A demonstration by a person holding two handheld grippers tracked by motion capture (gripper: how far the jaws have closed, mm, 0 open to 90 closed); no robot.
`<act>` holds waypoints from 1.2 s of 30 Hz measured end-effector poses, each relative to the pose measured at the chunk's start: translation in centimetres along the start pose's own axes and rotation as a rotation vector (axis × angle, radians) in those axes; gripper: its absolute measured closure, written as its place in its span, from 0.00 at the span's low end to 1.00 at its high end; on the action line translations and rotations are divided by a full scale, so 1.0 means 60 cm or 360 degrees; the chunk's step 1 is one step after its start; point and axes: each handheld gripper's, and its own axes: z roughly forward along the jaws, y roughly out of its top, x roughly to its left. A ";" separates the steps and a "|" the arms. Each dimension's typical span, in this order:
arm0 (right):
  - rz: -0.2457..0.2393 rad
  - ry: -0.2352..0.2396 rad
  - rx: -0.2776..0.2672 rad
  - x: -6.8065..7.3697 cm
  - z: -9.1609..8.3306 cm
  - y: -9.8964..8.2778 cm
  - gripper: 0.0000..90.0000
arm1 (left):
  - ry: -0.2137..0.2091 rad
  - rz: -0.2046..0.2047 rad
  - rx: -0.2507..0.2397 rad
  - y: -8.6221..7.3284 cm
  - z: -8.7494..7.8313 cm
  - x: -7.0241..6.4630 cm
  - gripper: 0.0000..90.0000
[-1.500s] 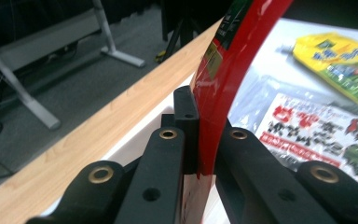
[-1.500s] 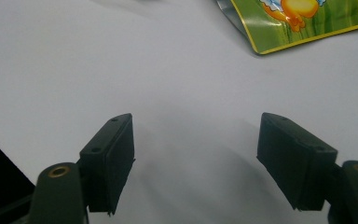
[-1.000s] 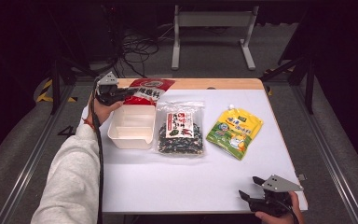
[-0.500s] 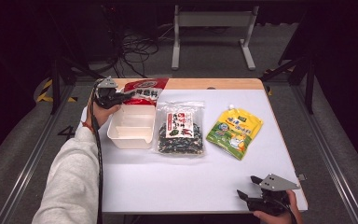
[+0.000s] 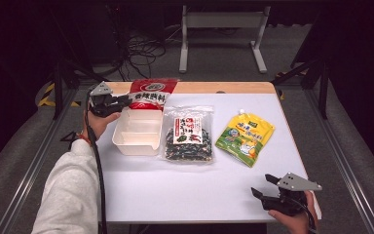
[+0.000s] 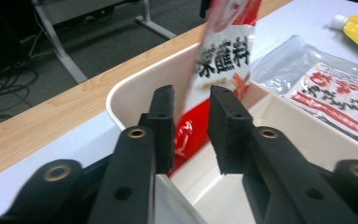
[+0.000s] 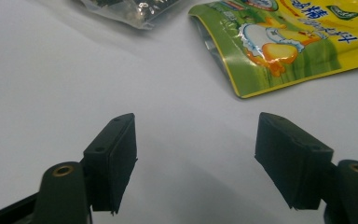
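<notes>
Viewing upper centre of the left gripper view, we see the red-and-white packet point(image 6: 223, 51) with black characters, tilted over the white tray point(image 6: 135, 88). Our left gripper point(image 6: 191, 130) has just been opening, the packet between its parted jaws. Our right gripper point(image 7: 196, 158) stands open.

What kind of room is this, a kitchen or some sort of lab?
Probably a lab or recording studio, not a kitchen: a lone white table on a grey floor, loose cables behind it, dark surroundings, and hand-held grippers, such as the left gripper, working with food packets.

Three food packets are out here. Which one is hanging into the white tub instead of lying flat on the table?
The red packet, between the left gripper's just-opened jaws, dips into the white tub. The clear seaweed bag and yellow-green pouch lie flat.
</notes>
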 end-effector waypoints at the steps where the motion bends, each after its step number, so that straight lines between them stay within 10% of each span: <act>1: 0.0005 0.0004 -0.0008 -0.002 0.000 0.002 0.33 | 0.0005 -0.0001 -0.0013 -0.003 -0.008 -0.005 0.73; 15: -0.0020 0.0104 -0.0060 -0.007 0.056 0.061 0.35 | 0.0051 0.0054 -0.0123 -0.059 -0.141 -0.129 0.42; 36: 0.0093 0.0206 -0.0069 -0.001 0.168 0.163 0.37 | -0.0086 0.0167 0.0101 -0.157 -0.154 -0.268 0.22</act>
